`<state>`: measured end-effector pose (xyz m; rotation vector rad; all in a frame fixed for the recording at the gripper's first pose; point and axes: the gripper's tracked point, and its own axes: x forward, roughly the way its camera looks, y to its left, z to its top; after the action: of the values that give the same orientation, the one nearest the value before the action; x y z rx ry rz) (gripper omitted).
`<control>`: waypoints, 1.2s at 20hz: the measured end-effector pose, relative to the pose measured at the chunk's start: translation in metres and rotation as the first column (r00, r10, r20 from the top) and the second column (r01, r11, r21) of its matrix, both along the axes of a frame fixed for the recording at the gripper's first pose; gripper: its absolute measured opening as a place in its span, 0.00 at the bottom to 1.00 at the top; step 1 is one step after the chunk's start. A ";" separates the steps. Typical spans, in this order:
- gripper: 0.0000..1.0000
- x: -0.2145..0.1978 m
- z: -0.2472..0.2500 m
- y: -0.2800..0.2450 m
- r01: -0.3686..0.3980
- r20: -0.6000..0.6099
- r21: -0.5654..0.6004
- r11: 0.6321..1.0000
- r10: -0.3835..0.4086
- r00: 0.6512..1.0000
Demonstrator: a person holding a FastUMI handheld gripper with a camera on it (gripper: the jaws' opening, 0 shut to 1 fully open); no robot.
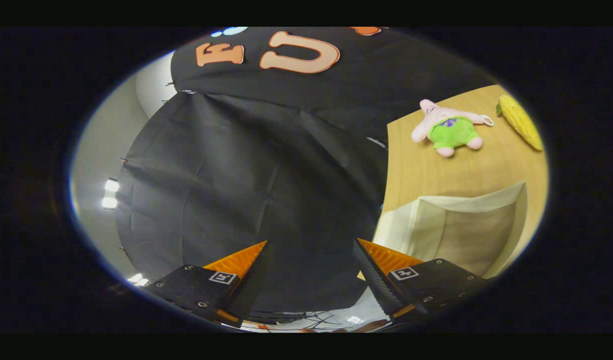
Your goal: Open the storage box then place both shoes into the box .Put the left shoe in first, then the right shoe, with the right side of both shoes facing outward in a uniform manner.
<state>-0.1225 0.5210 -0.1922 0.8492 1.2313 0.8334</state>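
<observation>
I found no brand or readable label; each finger (243,260) carried only a small square marker. My gripper (311,267) stood wide open, holding nothing, aimed at the black cloth wall (256,170). The storage box (466,230), cream fabric with a beige panel, sat right on the wooden table (426,170); beyond it lay a pink plush star (449,127) and a yellow corn toy (520,121)
</observation>
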 end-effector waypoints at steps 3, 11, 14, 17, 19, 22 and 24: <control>0.96 0.017 -0.024 -0.044 0.048 0.061 -0.106 0.993 -0.042 0.997; 0.96 0.044 -0.109 -0.207 0.182 0.180 -0.450 0.874 -0.110 0.977; 0.96 0.038 -0.146 -0.261 0.194 0.159 -0.542 0.818 -0.127 0.979; 0.95 0.024 -0.178 -0.304 0.181 0.121 -0.626 0.758 -0.135 0.983; 0.94 0.004 -0.195 -0.332 0.133 0.079 -0.678 0.723 -0.108 0.991; 0.91 -0.024 -0.219 -0.361 0.052 0.027 -0.744 0.666 -0.049 0.998; 0.84 -0.038 -0.235 -0.375 0.017 0.003 -0.776 0.631 -0.023 1.000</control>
<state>-0.1607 0.1457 -0.4275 0.1397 1.4105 0.1969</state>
